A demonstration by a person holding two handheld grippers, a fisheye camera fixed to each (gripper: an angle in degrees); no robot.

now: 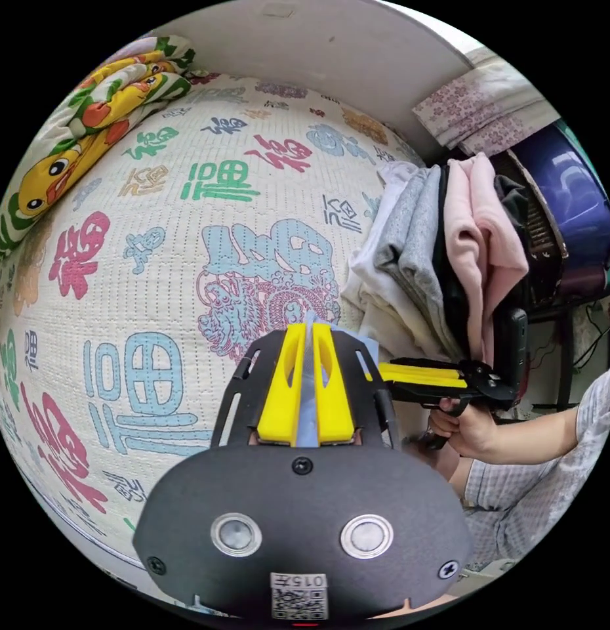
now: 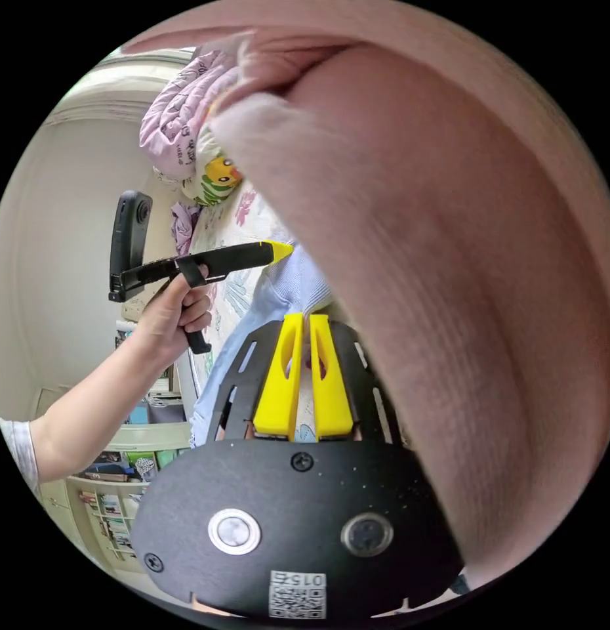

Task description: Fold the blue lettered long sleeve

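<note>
My left gripper (image 1: 305, 387) had its yellow jaws pressed together on a thin strip of the pale blue shirt (image 1: 307, 400), the cloth running up between them. Just beyond, to its right, I could see my right gripper (image 1: 416, 375) with its jaws also closed, though whether it had any cloth I couldn't tell from there. In the right gripper view the jaws sat nearly together (image 2: 304, 387) with something pinkish in the gap; I couldn't say both pressed on fabric. The blue shirt (image 2: 288, 289) hung bunched just past those tips, under my left gripper's nose (image 2: 272, 251).

I judged the cloth light, soft and floppy. It would sag and slide unless pinched at a seam or shoulder edge, both corners together.

Beyond the left gripper lay the quilted bedcover (image 1: 154, 275) with big coloured characters, a cartoon blanket (image 1: 88, 131) at its far corner. To the right stood a stack of folded clothes (image 1: 443, 256), a pink one crowding my right gripper's camera (image 2: 462, 295).
</note>
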